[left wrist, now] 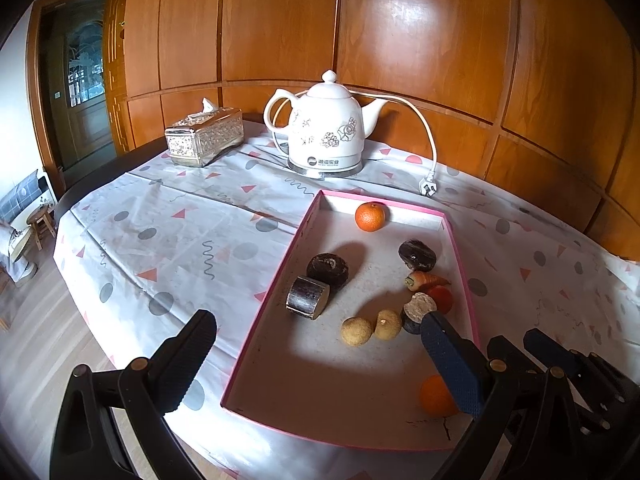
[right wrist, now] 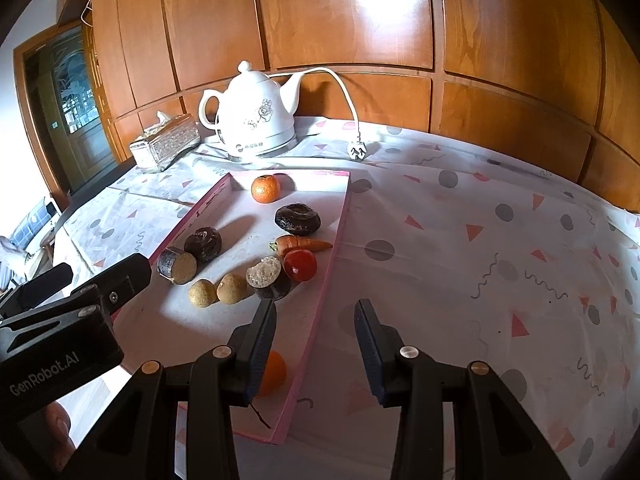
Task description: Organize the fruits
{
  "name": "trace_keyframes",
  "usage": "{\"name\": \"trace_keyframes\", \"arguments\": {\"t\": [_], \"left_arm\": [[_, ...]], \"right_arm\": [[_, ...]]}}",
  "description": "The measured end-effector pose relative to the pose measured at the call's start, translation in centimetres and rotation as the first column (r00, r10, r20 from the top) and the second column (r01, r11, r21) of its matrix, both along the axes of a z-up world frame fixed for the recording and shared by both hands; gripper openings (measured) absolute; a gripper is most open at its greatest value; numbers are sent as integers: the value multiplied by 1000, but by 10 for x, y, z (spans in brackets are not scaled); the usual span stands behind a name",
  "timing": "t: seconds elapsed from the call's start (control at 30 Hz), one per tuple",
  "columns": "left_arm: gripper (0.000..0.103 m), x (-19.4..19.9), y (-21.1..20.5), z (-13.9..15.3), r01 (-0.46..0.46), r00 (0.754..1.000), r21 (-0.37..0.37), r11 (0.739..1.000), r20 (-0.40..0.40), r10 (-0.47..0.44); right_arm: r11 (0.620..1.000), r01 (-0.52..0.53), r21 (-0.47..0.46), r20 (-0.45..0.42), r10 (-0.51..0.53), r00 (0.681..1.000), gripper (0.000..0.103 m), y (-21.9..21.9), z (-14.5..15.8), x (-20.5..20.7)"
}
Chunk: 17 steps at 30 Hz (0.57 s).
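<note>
While both grippers hang with jaws spread and empty, the left gripper (left wrist: 316, 340) over the tray's (left wrist: 276, 296) nine o'clock edge and the right gripper (right wrist: 316, 320) over its three o'clock rim, the fruits (left wrist: 370, 217) lie scattered inside, seemingly awaiting sorting.

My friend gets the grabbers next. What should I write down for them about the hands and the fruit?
Left gripper: open, holding nothing, over the tray's left edge.
Right gripper: open, holding nothing, over the tray's right edge.
All the fruit lies in the pink tray: one orange at the far end, another orange near the front, the rest loosely grouped mid-tray.
Nothing lies on the cloth outside. The pictures don't show whether sorting is finished or still to come.
</note>
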<state>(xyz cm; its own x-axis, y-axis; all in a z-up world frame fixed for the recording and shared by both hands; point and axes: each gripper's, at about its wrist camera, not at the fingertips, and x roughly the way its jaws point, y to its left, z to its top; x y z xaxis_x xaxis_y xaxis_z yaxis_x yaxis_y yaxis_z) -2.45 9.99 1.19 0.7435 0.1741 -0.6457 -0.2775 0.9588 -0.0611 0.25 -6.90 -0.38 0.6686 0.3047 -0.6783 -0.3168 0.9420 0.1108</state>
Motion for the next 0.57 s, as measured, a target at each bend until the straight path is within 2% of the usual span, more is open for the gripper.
{"name": "trace_keyframes", "arguments": {"t": [0.57], "left_arm": [[102, 0, -3, -2, 14, 1000, 4, 1000, 9, -14]], "right_arm": [[1000, 1, -4, 3, -1, 1000, 41, 0, -1, 0]]}}
